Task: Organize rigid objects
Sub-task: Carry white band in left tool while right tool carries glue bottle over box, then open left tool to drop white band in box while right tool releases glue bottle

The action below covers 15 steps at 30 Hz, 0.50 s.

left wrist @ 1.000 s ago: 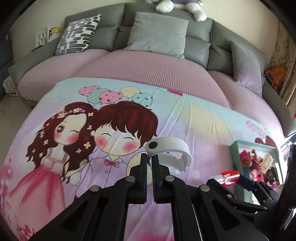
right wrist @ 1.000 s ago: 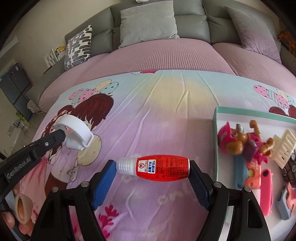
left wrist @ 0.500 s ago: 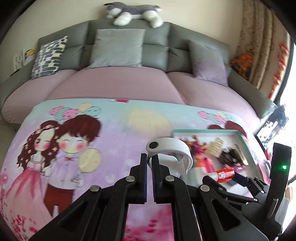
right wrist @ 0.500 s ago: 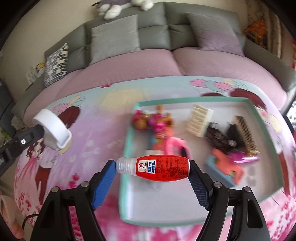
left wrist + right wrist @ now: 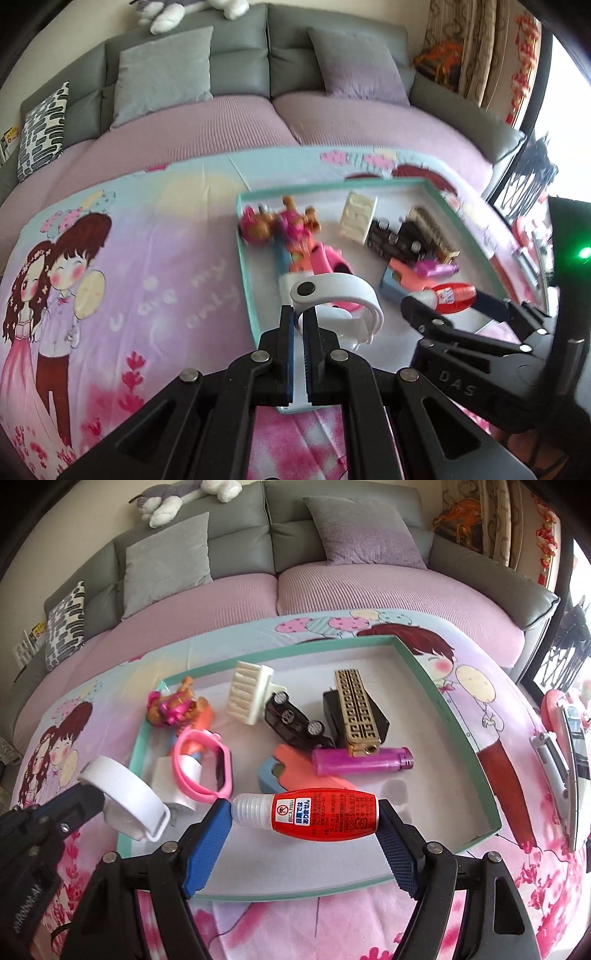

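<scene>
My left gripper (image 5: 298, 317) is shut on a white band (image 5: 343, 295) and holds it over the near left part of the teal-rimmed tray (image 5: 243, 273). The band (image 5: 122, 794) and left gripper (image 5: 85, 801) also show in the right wrist view. My right gripper (image 5: 304, 821) is shut on a red bottle (image 5: 314, 814), held crosswise above the tray's near part (image 5: 288, 890). The bottle (image 5: 448, 295) also shows in the left wrist view. The tray holds a toy pup (image 5: 173, 705), a pink watch (image 5: 205, 764), a cream brush (image 5: 247, 692), a black car (image 5: 291, 720), a gold-topped box (image 5: 356, 709) and a purple lighter (image 5: 362, 760).
The tray lies on a cartoon-print sheet (image 5: 155, 258) over a pink round sofa bed (image 5: 332, 587). Grey cushions (image 5: 166, 561) and a plush toy (image 5: 177, 498) are at the back. A red-and-silver object (image 5: 561, 746) lies right of the tray.
Both grippers have swung right and forward with their loads, from over the sheet to over the tray. The tray now fills the middle of both views.
</scene>
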{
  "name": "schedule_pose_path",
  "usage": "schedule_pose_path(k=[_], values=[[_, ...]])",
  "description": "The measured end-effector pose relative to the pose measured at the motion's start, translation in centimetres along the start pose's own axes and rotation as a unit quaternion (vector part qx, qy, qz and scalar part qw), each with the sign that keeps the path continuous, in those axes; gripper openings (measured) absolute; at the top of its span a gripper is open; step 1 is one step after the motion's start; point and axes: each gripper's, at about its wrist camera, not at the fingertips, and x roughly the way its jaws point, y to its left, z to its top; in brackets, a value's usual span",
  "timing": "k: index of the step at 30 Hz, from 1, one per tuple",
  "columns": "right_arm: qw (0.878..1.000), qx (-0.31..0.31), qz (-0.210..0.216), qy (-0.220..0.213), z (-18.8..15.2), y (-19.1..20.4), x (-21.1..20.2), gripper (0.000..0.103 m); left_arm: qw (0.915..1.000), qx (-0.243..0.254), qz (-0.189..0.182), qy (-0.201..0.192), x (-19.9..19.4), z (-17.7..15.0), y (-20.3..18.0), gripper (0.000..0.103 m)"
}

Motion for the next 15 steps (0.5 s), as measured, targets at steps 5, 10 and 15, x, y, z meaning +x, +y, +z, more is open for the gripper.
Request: schedule_pose_path(k=[5,10,15], values=[[1.0,-0.006,0.0,0.013,-0.4,-0.2,0.8,0.08,0.9996,-0.007,0.019,0.017,1.4,-0.5,-0.2,0.004],[1.0,-0.014,0.002,0.015,-0.7,0.0,1.1,0.08,0.9988,-0.009,0.037,0.032,2.3,-0.8,0.2,0.004],[1.0,-0.017,-0.002,0.013,-0.9,0.1,1.0,0.081,0.9981,-0.023,0.042,0.038,2.1,-1.1,0.7,0.004]])
